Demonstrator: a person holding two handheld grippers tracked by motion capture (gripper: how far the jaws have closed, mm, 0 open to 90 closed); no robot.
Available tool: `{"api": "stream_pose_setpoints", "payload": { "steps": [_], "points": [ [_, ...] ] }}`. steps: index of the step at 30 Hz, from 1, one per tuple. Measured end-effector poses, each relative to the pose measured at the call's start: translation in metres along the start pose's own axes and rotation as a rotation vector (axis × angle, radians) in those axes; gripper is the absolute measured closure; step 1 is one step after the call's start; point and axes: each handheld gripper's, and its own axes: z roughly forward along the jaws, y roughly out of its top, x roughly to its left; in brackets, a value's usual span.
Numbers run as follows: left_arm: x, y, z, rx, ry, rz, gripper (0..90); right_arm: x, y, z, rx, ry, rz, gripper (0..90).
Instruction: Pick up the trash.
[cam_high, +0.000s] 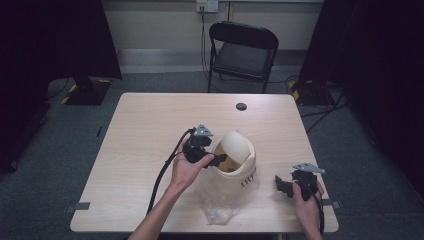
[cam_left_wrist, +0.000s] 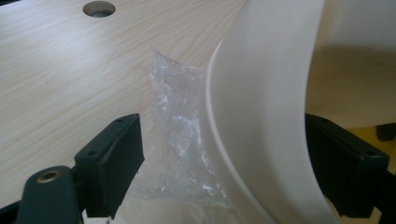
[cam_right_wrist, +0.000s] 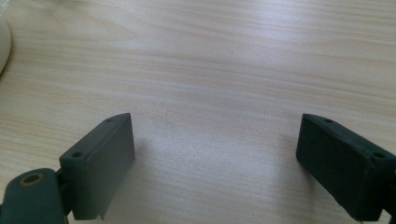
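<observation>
A cream bin (cam_high: 239, 152) with a swing lid stands on the wooden table (cam_high: 150, 125), right of centre. A clear plastic bag (cam_high: 221, 202) trails from it toward the near edge. My left gripper (cam_high: 219, 160) is at the bin's left rim, open. In the left gripper view its jaws straddle the curved bin wall (cam_left_wrist: 261, 93) and a crumpled fold of the plastic bag (cam_left_wrist: 180, 121); the left pad (cam_left_wrist: 119, 158) stands apart from the plastic. My right gripper (cam_high: 281, 186) hovers open over bare tabletop (cam_right_wrist: 210, 56) near the front right corner, nothing between its jaws.
A round cable hole (cam_high: 241, 106) sits in the far part of the table. A black folding chair (cam_high: 243, 50) stands behind the table. The left gripper's cable (cam_high: 162, 172) runs back across the table toward the near edge. Dark curtains flank both sides.
</observation>
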Motion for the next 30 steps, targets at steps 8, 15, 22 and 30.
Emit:
{"api": "stream_pose_setpoints", "payload": {
  "steps": [8, 15, 22, 30],
  "points": [
    [-0.002, 0.001, -0.005, 0.016, 0.003, 0.042, 16.7, 0.0, 0.0, 0.0, 0.0, 0.0, 0.0, 10.7],
    [0.009, -0.003, -0.033, -0.057, -0.031, 0.01, 16.7, 0.0, 0.0, 0.0, 0.0, 0.0, 0.0, 10.7],
    [0.018, -0.013, -0.058, -0.132, -0.031, -0.021, 17.9, 0.0, 0.0, 0.0, 0.0, 0.0, 0.0, 10.7],
    [0.032, -0.033, -0.071, -0.102, 0.02, -0.018, 17.9, 0.0, 0.0, 0.0, 0.0, 0.0, 0.0, 10.7]
  ]
}}
